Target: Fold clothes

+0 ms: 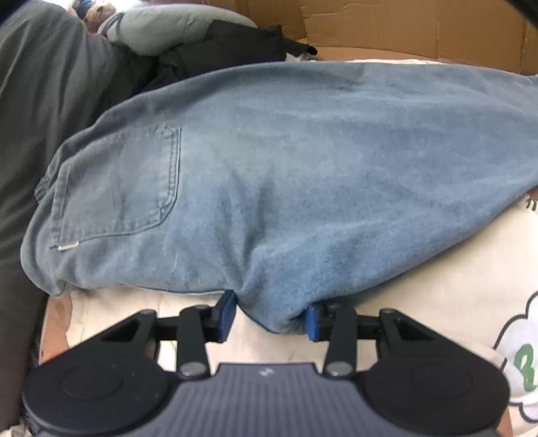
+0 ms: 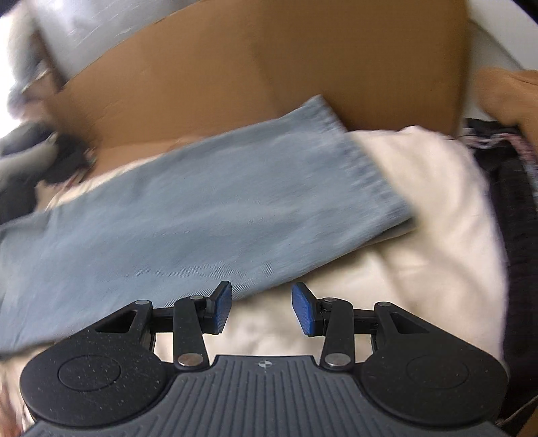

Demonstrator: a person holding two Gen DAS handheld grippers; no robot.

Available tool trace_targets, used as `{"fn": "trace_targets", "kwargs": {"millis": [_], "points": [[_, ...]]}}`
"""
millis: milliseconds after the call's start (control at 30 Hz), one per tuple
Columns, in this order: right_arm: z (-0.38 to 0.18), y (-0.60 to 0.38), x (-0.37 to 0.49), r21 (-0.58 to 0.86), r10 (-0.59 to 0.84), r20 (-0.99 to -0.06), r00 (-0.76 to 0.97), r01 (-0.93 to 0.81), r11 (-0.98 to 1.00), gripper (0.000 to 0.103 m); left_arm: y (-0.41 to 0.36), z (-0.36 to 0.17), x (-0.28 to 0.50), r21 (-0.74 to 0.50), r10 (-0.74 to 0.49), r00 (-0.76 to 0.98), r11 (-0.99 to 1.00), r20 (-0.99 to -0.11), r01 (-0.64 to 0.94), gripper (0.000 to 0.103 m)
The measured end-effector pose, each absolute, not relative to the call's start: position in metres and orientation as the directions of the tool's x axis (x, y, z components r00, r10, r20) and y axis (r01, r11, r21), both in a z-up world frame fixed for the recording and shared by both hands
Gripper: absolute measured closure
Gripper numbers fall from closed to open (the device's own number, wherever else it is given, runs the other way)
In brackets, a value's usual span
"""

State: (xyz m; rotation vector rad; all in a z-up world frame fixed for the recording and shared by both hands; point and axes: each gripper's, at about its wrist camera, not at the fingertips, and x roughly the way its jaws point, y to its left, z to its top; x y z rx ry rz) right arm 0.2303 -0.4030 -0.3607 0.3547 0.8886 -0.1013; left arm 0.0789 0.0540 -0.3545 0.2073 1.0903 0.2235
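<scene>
A pair of light blue jeans (image 1: 285, 174) lies folded lengthwise across a cream cloth (image 1: 437, 295), back pocket (image 1: 117, 188) up at the left. My left gripper (image 1: 270, 316) has its blue pads on either side of a bunched fold at the jeans' near edge, with cloth between them. In the right wrist view the jeans' leg (image 2: 201, 215) runs to a hem (image 2: 363, 158) at the right. My right gripper (image 2: 262, 307) is open and empty over the cream cloth, just off the leg's near edge.
A cardboard box wall (image 1: 403, 30) (image 2: 269, 74) stands behind the jeans. Dark and grey garments (image 1: 188, 43) are piled at the back left. A black garment (image 2: 514, 208) lies at the right. A hand (image 2: 511, 97) shows at the upper right. The cream cloth has a green print (image 1: 524, 366).
</scene>
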Motion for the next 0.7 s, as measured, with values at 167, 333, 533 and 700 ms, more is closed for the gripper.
{"fn": "trace_targets", "kwargs": {"millis": [167,333,533,700], "points": [[-0.369,-0.437,0.234,0.325,0.025,-0.776,0.630,0.366,0.872,0.056,0.062,-0.360,0.081,0.213,0.253,0.415,0.967,-0.874,-0.141,0.051],[-0.376,-0.454,0.240,0.343,0.011,-0.782,0.623,0.415,0.843,0.056,0.066,-0.364,0.083,0.162,0.234,0.392,0.965,-0.890,-0.207,0.051],[-0.387,-0.472,0.245,0.427,0.019,-0.773,0.635,0.497,0.756,0.057,0.071,-0.368,0.084,0.129,0.215,0.391,0.963,-0.895,-0.236,0.048],[-0.393,-0.482,0.248,0.477,0.007,-0.753,0.658,0.538,0.695,0.057,0.071,-0.369,0.083,0.144,0.232,0.393,0.960,-0.890,-0.240,0.040]]}}
